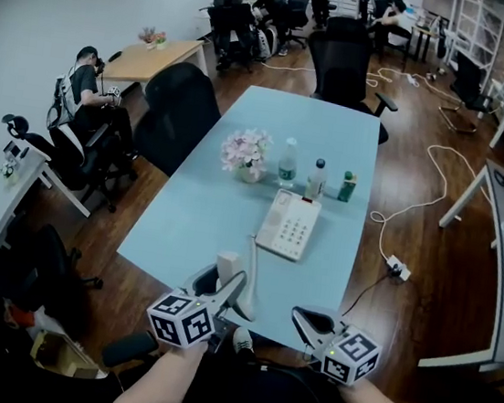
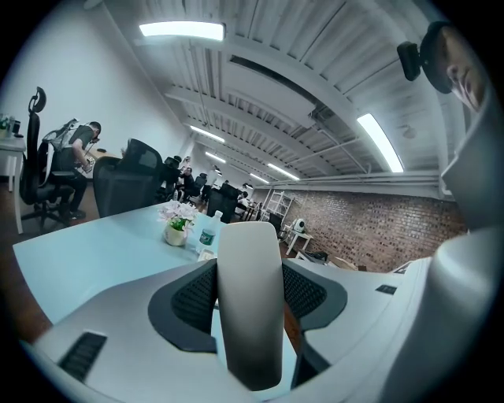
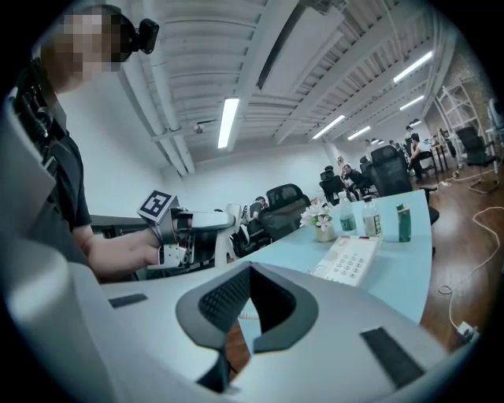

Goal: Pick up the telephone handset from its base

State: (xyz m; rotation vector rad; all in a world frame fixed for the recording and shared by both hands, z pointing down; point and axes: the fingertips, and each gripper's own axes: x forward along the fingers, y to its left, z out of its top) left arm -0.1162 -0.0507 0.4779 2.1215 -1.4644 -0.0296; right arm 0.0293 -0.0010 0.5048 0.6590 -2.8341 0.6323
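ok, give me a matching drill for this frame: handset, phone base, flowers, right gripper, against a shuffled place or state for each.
Things:
1. handset
2. telephone base
3. flowers
4. right gripper

Places and states:
A. shut, nothing between the jaws
B. flat on the table, keypad up
C. clamped in the left gripper, off the base
D. left of the two bottles in the head view

Pairs: 1-C, 2-B, 3-D, 4-A

Flower pot [image 1: 246,154], 2 water bottles [image 1: 287,163], green can [image 1: 348,187], on pale blue table [image 1: 196,221]
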